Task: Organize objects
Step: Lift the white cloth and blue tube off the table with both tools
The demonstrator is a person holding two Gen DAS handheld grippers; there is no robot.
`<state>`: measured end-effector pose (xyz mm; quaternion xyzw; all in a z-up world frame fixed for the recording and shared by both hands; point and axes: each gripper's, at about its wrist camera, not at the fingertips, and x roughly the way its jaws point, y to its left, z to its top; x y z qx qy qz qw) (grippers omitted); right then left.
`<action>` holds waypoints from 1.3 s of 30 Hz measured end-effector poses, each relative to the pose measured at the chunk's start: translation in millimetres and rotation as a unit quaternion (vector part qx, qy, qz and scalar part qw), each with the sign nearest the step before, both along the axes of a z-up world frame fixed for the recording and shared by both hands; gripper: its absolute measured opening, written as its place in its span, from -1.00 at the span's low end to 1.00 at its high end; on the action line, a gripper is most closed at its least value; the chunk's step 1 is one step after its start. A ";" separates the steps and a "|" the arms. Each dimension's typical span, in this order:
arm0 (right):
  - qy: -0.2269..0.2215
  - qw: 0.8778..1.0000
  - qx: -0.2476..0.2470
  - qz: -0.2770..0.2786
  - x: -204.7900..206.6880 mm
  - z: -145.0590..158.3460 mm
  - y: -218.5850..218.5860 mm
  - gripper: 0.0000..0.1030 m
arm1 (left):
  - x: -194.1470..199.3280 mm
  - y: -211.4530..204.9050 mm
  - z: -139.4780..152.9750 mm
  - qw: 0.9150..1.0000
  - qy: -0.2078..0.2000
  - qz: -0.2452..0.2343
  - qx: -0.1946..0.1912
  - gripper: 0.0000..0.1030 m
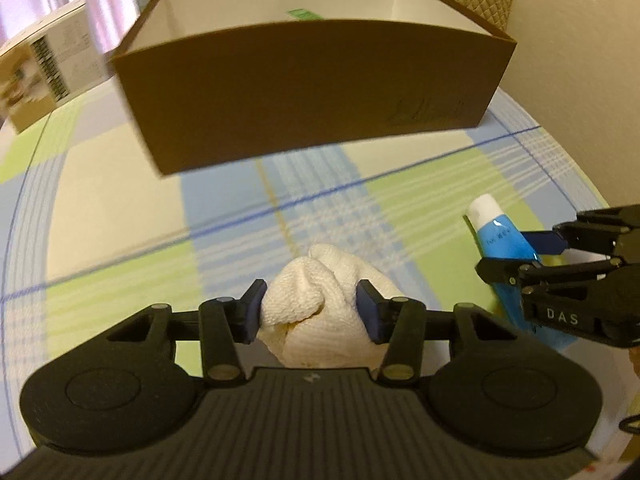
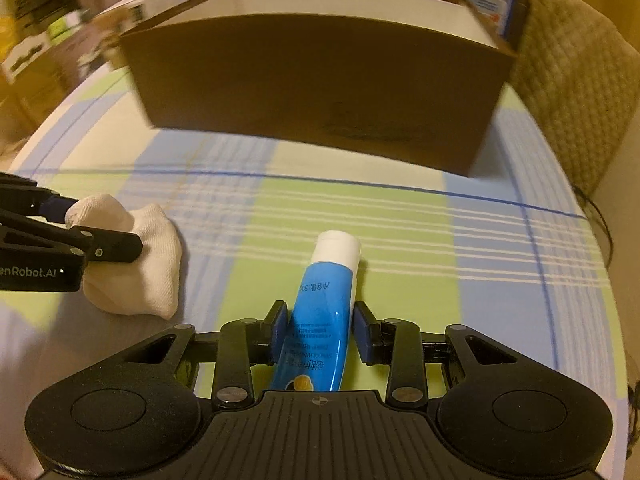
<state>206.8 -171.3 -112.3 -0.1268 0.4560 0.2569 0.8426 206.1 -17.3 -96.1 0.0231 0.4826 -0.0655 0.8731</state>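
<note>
Left wrist: box (image 1: pixel 312 92) rim ahead.

Warm dim indoor light, motion blur, fisheye-bent edges, dark vignetted corners.

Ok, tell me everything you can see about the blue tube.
The blue tube looks like soft glossy plastic, with a white cap and small print along its body, plus a yellow mark near its tail. It lies on the plaid tablecloth, cap pointing toward the brown box. The right gripper fingers bracket its middle, apparently closed on it.
</note>
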 end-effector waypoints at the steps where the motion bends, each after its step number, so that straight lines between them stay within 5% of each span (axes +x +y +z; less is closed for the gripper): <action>1: 0.000 1.000 0.000 0.009 -4.3 -0.2 2.3 -0.38 | -4.9 4.4 0.8 1.000 0.002 0.004 0.001 -0.12; 15: 0.011 0.997 0.010 0.076 -43.5 -2.0 16.3 -0.36 | -53.8 61.6 6.3 0.995 0.022 0.100 0.004 0.00; 21: 0.022 0.998 0.018 0.058 -42.8 -2.2 12.8 -0.10 | -67.3 61.7 19.1 0.999 0.008 0.036 -0.003 0.58; 26: 0.028 0.998 0.031 0.045 -47.6 -1.8 8.6 0.16 | -72.2 49.4 22.6 0.998 -0.015 -0.042 0.049 0.70; 32: 0.032 0.998 0.034 0.029 -52.2 -0.8 3.9 0.23 | -68.2 33.1 6.1 0.989 -0.003 -0.116 0.092 0.71; 39: 0.033 0.999 0.036 0.011 -55.5 0.3 -0.9 0.24 | -62.5 31.4 -5.4 0.992 0.001 -0.089 0.094 0.42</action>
